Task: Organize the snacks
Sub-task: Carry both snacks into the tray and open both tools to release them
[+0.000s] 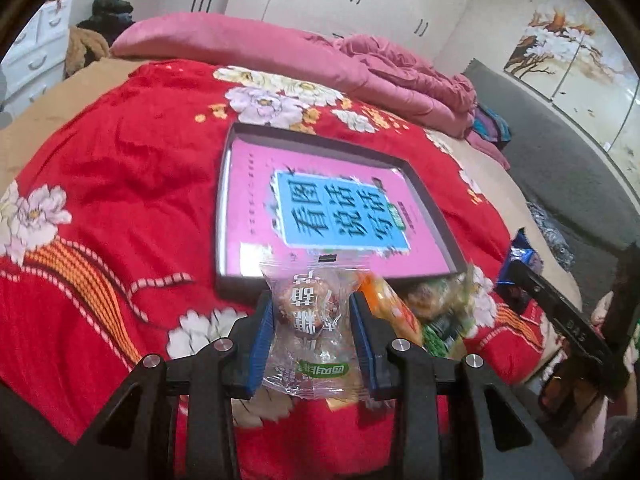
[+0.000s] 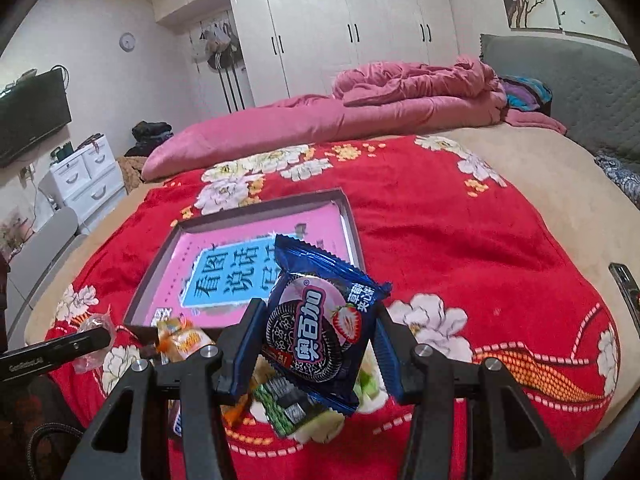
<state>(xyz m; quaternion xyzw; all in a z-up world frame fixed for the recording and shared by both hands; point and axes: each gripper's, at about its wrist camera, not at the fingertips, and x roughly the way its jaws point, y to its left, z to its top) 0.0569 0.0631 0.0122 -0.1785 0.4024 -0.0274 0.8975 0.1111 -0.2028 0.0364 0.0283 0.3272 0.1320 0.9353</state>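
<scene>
On the red floral blanket [image 2: 440, 240], at 12 o'clock from both claws, lies a shallow box [image 1: 424, 196]. Left gripper [image 1: 312, 320] pinches a clear-wrapped pastry [image 1: 308, 320]; right gripper [image 2: 320, 332] pinches a blue cookie packet [image 2: 320, 320]. Loose snacks [image 1: 424, 312] lie at the box's 6 o'clock edge.

A home bedroom is showing here: a bed [image 2: 520, 184] is lying under a red floral blanket [image 2: 460, 248], a pink quilt [image 2: 360, 116] is bunching along its far side, white wardrobes [image 2: 352, 28] are lining the wall, a white drawer unit [image 2: 86, 176] is standing beside a wall-mounted television [image 2: 32, 116], and a round clock [image 2: 127, 42] is hanging above.
</scene>
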